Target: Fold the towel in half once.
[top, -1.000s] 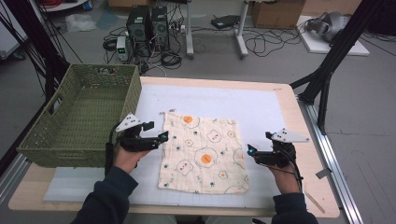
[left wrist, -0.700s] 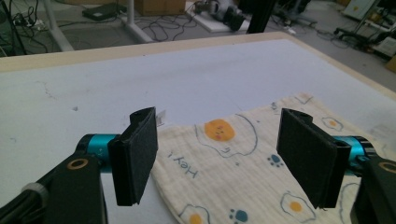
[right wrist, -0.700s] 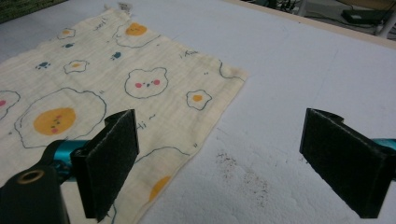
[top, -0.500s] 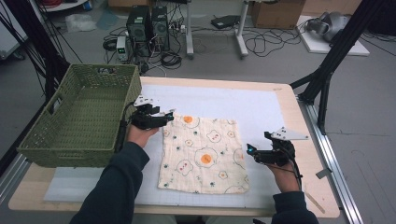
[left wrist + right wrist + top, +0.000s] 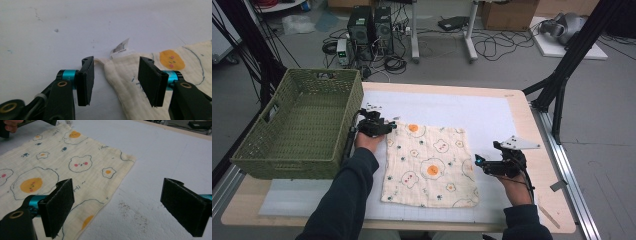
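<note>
A cream cloth (image 5: 429, 162) printed with fried eggs and bears lies flat on the white mat. My left gripper (image 5: 388, 126) is at the cloth's far left corner, beside the basket. In the left gripper view its jaws (image 5: 117, 62) have just been closing. They straddle that corner of the cloth (image 5: 125, 82) and its small white tag (image 5: 120, 46), and the pads stand apart from the fabric. My right gripper (image 5: 478, 162) rests at the cloth's right edge. Its jaws (image 5: 119, 183) are wide open over the cloth's edge (image 5: 62, 162) and bare mat.
A green woven basket (image 5: 287, 162) stands on the table's left side, close to my left hand. The white mat (image 5: 492, 115) covers most of the wooden table (image 5: 552, 200). Computers, cables and a black stand leg lie on the floor beyond.
My left hand has moved away from me along the cloth's left edge to its far corner, and its jaws have narrowed. The right hand has stayed put.
</note>
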`<state>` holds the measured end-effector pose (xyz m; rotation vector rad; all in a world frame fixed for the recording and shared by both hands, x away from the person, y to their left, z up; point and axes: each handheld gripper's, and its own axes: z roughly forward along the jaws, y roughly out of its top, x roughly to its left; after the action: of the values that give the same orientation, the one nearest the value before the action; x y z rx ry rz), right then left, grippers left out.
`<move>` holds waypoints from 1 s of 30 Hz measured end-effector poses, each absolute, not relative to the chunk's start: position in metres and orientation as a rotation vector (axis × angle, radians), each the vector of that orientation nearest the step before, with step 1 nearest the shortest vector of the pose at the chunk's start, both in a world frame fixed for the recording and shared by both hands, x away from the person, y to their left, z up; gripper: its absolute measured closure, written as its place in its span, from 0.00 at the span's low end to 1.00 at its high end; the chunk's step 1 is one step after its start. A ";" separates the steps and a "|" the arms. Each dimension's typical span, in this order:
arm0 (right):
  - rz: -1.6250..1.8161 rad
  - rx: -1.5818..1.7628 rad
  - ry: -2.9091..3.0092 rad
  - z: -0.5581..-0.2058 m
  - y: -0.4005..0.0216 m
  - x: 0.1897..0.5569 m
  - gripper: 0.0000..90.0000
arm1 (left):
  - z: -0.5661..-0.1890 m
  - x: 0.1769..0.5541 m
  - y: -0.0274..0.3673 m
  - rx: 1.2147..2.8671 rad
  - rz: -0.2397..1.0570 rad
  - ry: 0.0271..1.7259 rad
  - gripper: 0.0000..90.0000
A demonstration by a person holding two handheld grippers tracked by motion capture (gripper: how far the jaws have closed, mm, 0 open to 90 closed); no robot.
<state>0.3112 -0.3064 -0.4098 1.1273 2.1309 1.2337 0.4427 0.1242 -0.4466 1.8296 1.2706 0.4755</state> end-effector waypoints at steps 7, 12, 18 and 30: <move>1.214 1.139 2.153 -0.410 -0.302 0.321 0.12 | -0.451 0.440 0.115 1.945 0.574 1.204 0.70; 1.166 1.148 2.201 -0.415 -0.299 0.337 0.13 | -0.451 0.437 0.111 1.993 0.585 1.119 0.96; 1.181 1.177 2.216 -0.418 -0.295 0.367 0.13 | -0.451 0.440 0.121 1.916 0.498 1.186 0.97; 1.124 1.259 2.231 -0.421 -0.282 0.425 0.37 | -0.450 0.440 0.126 1.886 0.462 1.173 0.97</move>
<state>0.4251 -0.2821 -0.4211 1.2593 2.2309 1.1244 0.4400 0.1265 -0.4504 1.8864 1.1735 0.4617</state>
